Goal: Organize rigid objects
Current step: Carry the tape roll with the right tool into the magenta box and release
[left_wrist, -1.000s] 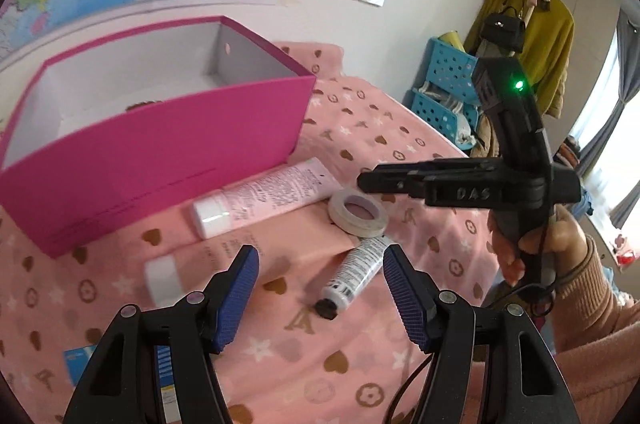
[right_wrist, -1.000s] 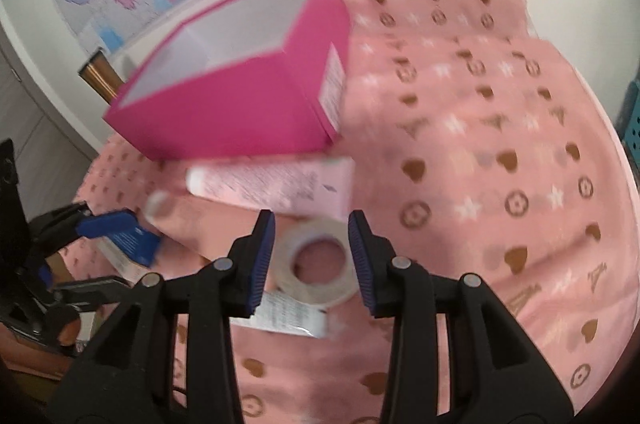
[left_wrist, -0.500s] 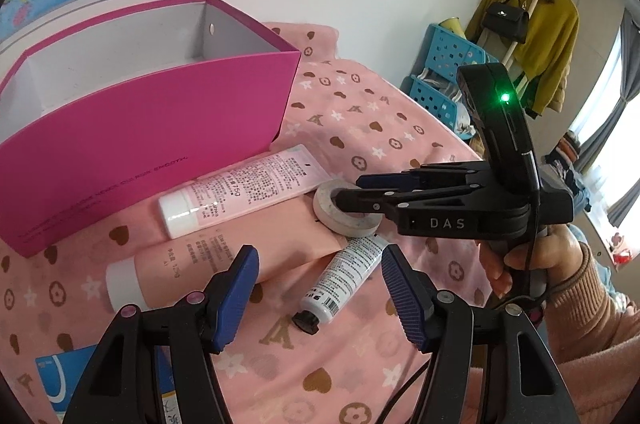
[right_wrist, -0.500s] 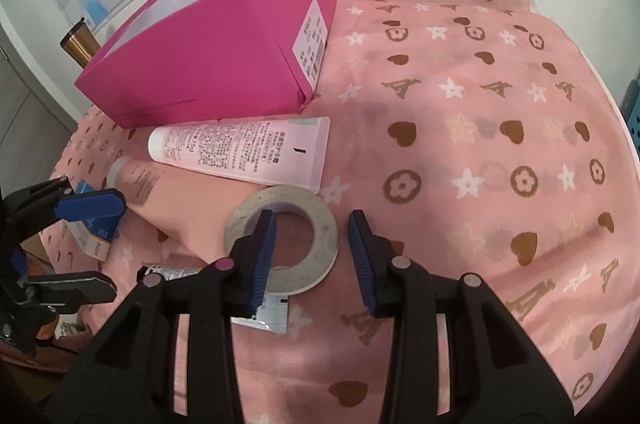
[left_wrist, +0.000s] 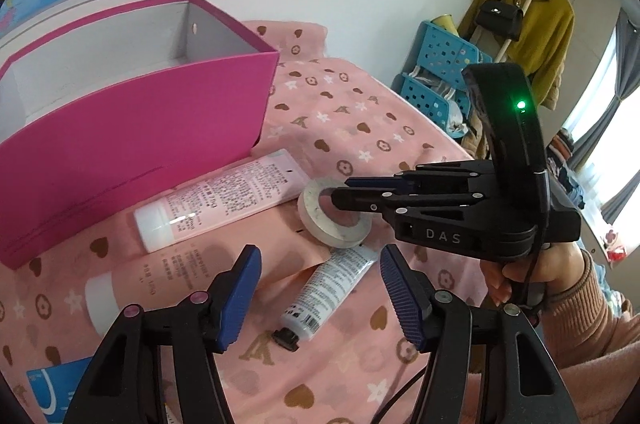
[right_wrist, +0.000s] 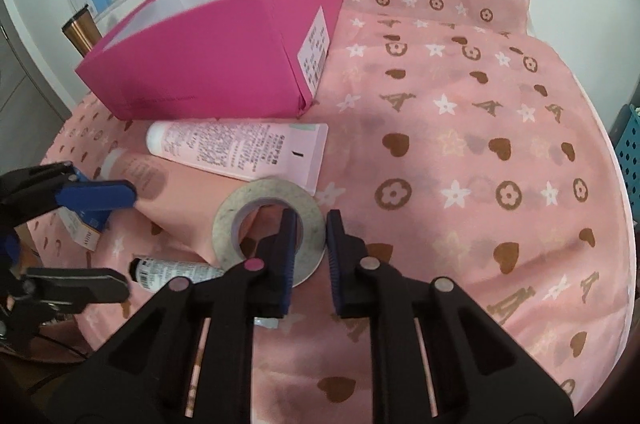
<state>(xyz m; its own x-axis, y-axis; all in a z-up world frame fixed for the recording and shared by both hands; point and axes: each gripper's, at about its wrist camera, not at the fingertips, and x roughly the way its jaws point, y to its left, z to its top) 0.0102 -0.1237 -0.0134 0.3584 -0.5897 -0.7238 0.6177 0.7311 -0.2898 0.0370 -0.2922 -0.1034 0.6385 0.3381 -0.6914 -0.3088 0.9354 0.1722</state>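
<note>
A white tape roll [right_wrist: 256, 208] lies on the pink cloth; it also shows in the left wrist view [left_wrist: 320, 220]. My right gripper [right_wrist: 312, 228] straddles the roll's near right rim, one finger inside the hole, one outside, jaws narrowly apart; the left wrist view shows that gripper [left_wrist: 344, 192] too. A pink-labelled tube [right_wrist: 240, 148] lies in front of the open magenta box [right_wrist: 208, 64]. A peach tube [left_wrist: 168, 276] and a small white tube [left_wrist: 324, 296] lie nearby. My left gripper [left_wrist: 320, 292] is open and empty above the small tube.
A blue-and-white packet [left_wrist: 52, 392] lies at the near left edge. A copper tumbler [right_wrist: 80, 28] stands behind the box. Blue baskets [left_wrist: 440, 80] and hanging clothes [left_wrist: 532, 20] stand to the right of the bed. The wall is close behind the box.
My right gripper has come down and forward onto the tape roll, its jaws narrowing around the rim. My left gripper has shifted a little and stayed open.
</note>
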